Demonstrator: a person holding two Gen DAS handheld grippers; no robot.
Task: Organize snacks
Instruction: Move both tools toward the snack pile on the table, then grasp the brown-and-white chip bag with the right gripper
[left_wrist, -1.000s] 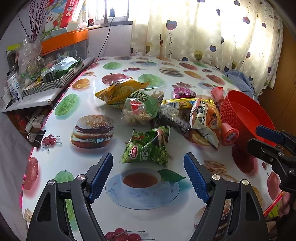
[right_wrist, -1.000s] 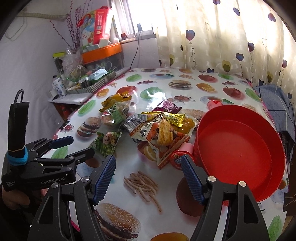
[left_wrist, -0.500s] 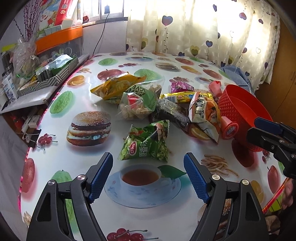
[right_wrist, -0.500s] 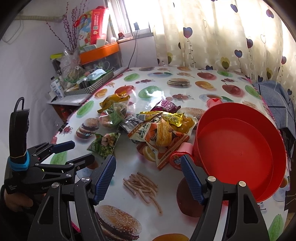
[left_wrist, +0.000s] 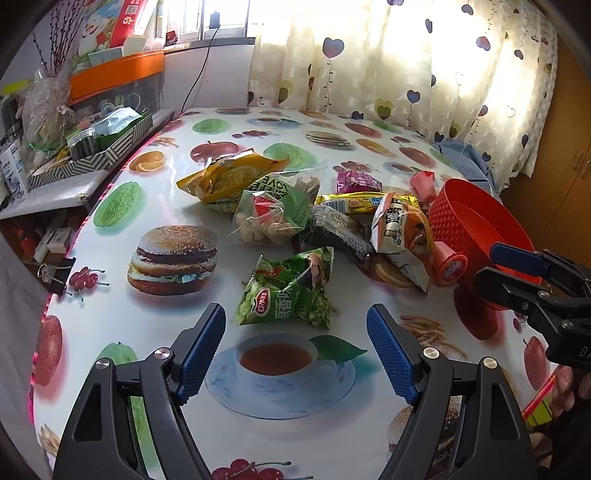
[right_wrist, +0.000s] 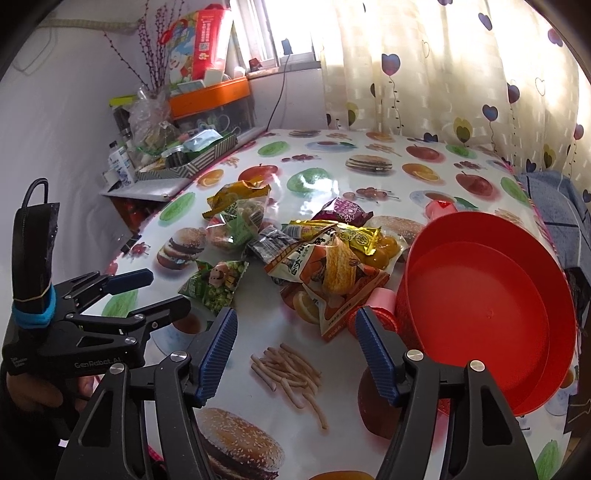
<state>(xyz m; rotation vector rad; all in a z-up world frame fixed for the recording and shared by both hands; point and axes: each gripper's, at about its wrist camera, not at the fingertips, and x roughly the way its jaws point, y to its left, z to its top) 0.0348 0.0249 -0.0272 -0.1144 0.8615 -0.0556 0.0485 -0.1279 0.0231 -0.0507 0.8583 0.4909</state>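
A pile of snack packets lies mid-table: a green pea packet (left_wrist: 288, 291) (right_wrist: 216, 284) nearest, a clear bag of puffs (left_wrist: 275, 218), a yellow chip bag (left_wrist: 229, 177), a dark packet (left_wrist: 341, 230), an orange-white bag (left_wrist: 400, 236) (right_wrist: 325, 273), a gold bar (left_wrist: 354, 201) and a purple packet (left_wrist: 356, 182). A red basket (left_wrist: 458, 229) (right_wrist: 487, 325) stands empty at the right. My left gripper (left_wrist: 295, 350) is open, just short of the green packet. My right gripper (right_wrist: 293, 350) is open, beside the basket.
The tablecloth (left_wrist: 110, 321) is printed with burgers, fruit and a teacup. A small pink-capped tub (left_wrist: 448, 264) leans against the basket. A striped tray of clutter (left_wrist: 92, 155) sits on a side shelf at the left. Curtains hang behind.
My left gripper has moved forward and slightly down toward the green packet. My right gripper has edged forward a little. Both stay open.
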